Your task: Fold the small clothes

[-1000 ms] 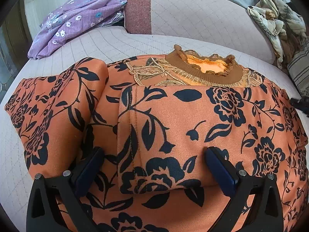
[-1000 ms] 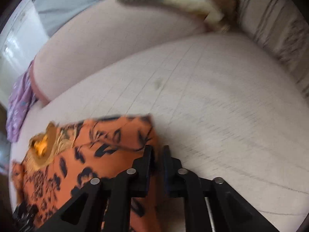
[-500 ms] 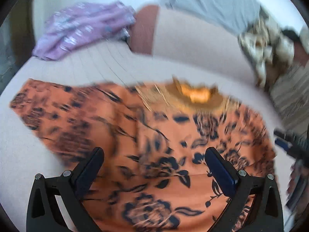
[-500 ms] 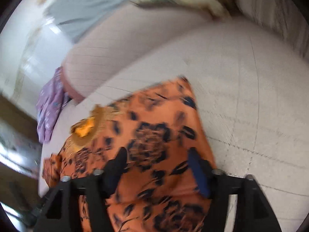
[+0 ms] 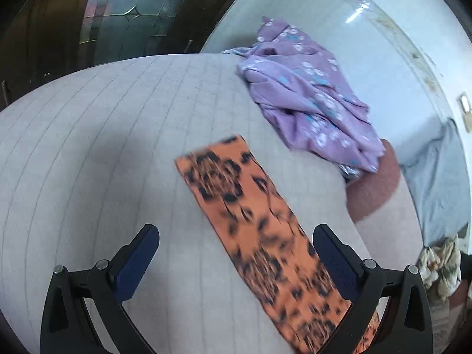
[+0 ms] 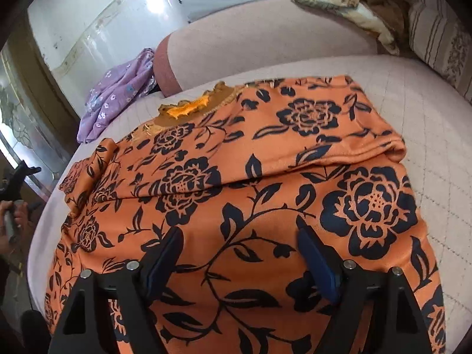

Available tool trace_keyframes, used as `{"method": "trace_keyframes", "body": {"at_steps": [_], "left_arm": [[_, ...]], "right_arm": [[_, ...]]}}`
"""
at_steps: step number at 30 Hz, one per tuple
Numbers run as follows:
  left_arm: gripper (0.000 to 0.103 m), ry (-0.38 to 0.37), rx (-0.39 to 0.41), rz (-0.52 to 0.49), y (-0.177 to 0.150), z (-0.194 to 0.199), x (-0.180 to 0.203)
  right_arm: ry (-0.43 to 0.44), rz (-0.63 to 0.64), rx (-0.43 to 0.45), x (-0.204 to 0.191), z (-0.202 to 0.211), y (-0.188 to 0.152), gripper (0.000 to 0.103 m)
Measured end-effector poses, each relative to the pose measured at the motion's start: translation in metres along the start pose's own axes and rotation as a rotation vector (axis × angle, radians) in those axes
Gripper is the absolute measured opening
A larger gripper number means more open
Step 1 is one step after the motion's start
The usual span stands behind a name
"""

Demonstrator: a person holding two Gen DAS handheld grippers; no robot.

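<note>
An orange top with a black flower print point(image 6: 265, 194) lies flat on the pale quilted sofa seat point(image 6: 427, 112), its brown collar point(image 6: 191, 109) toward the backrest and its right sleeve folded across the chest. My right gripper point(image 6: 240, 256) is open just above the lower body of the top, holding nothing. In the left wrist view the left sleeve point(image 5: 253, 221) stretches out, blurred, over the seat point(image 5: 118, 147). My left gripper point(image 5: 236, 256) is open over the sleeve, which runs under the right finger point(image 5: 336, 262).
A crumpled purple flowered garment point(image 5: 309, 106) lies at the seat's far corner; it also shows in the right wrist view point(image 6: 118, 94). A cream patterned cloth point(image 6: 348, 3) and a striped cushion point(image 6: 439, 41) sit on the backrest. A grey cloth point(image 5: 436, 177) hangs behind.
My right gripper let go of the folded right sleeve, opened, and drew back over the body. My left gripper swung left from the chest to the outstretched left sleeve, staying open.
</note>
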State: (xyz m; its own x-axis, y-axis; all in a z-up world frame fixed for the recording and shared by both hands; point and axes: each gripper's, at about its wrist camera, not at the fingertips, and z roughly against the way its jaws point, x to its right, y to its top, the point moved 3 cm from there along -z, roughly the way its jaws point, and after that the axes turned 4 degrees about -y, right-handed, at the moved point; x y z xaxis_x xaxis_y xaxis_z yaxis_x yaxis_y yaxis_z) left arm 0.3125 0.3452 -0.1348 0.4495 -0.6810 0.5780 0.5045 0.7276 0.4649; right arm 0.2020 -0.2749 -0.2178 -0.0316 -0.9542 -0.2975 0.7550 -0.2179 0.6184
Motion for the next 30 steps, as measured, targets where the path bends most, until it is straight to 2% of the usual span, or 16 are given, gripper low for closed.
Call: {"method": "trace_keyframes", "body": {"at_steps": [4,5,7,8,9,10,11,12,13,14,16,18,20,24,26,30], "left_arm": [[0.103,0.022,-0.026,-0.005,0.022,-0.032,-0.003],[0.103,0.052,-0.042,-0.008,0.026,-0.044,-0.006],[0.098,0.066,-0.067,0.009,0.028,-0.057,-0.014],[0.086,0.068,-0.076,0.014,0.027,-0.059,-0.017],[0.078,0.087,-0.080,0.016,0.028,-0.064,-0.020],[0.074,0.104,-0.066,0.007,0.029,-0.066,-0.020],[0.064,0.122,-0.059,-0.008,0.029,-0.067,-0.019],[0.045,0.158,-0.067,-0.032,0.030,-0.071,-0.017],[0.035,0.209,-0.072,-0.055,0.031,-0.074,-0.017],[0.016,0.249,-0.072,-0.066,0.033,-0.077,-0.019],[0.014,0.234,-0.076,-0.055,0.038,-0.080,-0.023],[0.005,0.233,-0.066,-0.072,0.040,-0.078,-0.020],[0.004,0.227,-0.034,-0.103,0.044,-0.068,-0.008],[0.004,0.141,0.085,-0.232,0.048,-0.020,0.053],[0.004,0.027,0.165,-0.345,0.040,0.022,0.116],[0.004,-0.206,0.230,-0.535,-0.002,0.082,0.226]], "right_arm": [[-0.022,0.031,0.000,-0.005,-0.003,-0.001,0.086],[-0.030,0.038,-0.001,-0.008,-0.003,0.000,0.086],[-0.035,0.047,-0.001,-0.011,-0.004,0.002,0.088],[-0.028,0.043,-0.001,-0.010,-0.004,0.002,0.088],[-0.022,0.038,-0.001,-0.008,-0.003,0.002,0.088],[-0.016,0.035,-0.001,-0.007,-0.002,0.001,0.089],[-0.008,0.032,0.000,-0.006,-0.002,0.001,0.090],[-0.001,0.028,0.000,-0.005,-0.003,0.001,0.090],[0.001,0.026,0.000,-0.005,-0.003,0.001,0.090],[0.003,0.026,0.000,-0.005,-0.003,0.001,0.091],[0.007,0.025,0.001,-0.006,-0.004,0.000,0.091],[0.008,0.024,0.001,-0.005,-0.003,0.000,0.091],[0.012,0.020,0.003,-0.005,-0.003,0.000,0.091],[0.028,0.007,0.009,-0.003,-0.002,0.000,0.091],[0.036,-0.001,0.013,-0.002,-0.002,0.000,0.091],[0.058,-0.021,0.021,0.000,0.000,0.001,0.091]]}}
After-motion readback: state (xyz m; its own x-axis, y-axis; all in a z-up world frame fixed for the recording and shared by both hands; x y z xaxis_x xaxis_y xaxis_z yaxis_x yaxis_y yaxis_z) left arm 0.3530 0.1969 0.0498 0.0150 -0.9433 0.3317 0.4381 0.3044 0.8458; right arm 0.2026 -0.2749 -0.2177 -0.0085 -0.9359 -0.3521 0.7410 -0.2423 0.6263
